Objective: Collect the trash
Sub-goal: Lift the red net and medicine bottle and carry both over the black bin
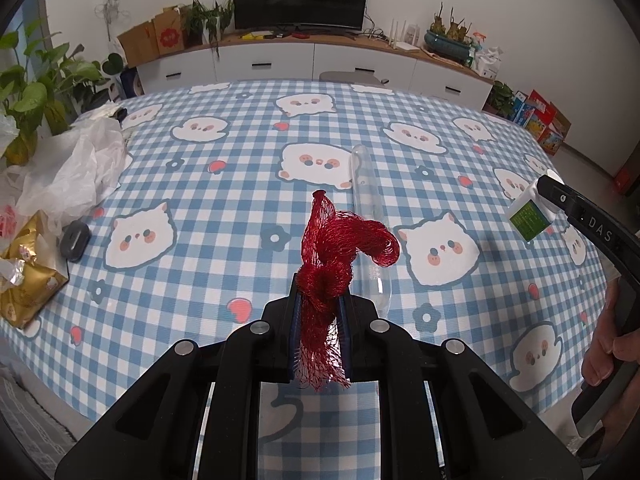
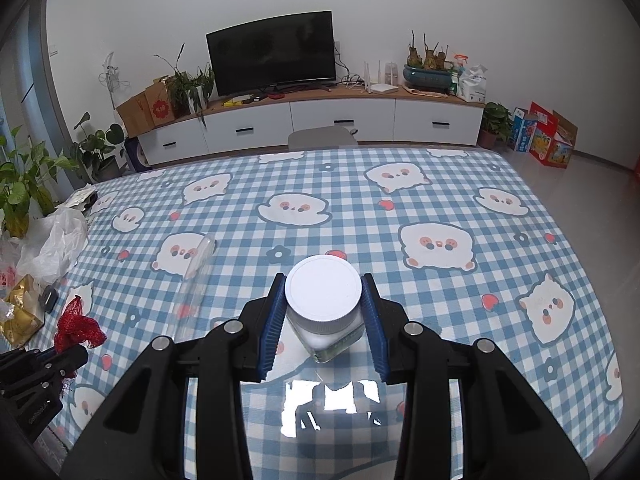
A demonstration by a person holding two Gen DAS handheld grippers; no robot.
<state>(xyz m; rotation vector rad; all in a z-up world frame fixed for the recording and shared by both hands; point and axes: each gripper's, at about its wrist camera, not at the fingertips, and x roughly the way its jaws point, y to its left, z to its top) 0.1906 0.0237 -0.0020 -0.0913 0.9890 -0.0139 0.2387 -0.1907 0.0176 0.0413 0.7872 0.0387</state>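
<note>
While your right tool [image 2: 323, 312] clamps the white-lidded jar [image 2: 322, 300], contents unclear, above the worktop [image 2: 440, 208], your left tool [image 1: 320, 304] grips the red mesh bag [image 1: 332, 256].

Room, living area. Walls [image 2: 160, 0]: plain white, small round fitting high up. Floor [image 2: 580, 184]: pale glossy tiles, right side. Worktop [image 2: 440, 200]: lg, covered w/ blue-white check cloth, cartoon cat print, glare patch on near edge. Sideboard [image 2: 340, 116]: long, low, white drawers, wood top, along far wall. TV [image 2: 272, 54]: dark, curved, off, centred on sideboard. Router [image 2: 382, 88]: white, w/ antennas, right of TV. Planter [image 2: 426, 74]: blue bowl, right end. Cardboard boxes [image 2: 148, 108]: left end. Leafy plants [image 2: 24, 188]: far left. Chair back [image 2: 320, 136]: grey, behind worktop. Coloured boxes [image 2: 548, 136]: on floor, right corner. Light: even, daylight-like.
</note>
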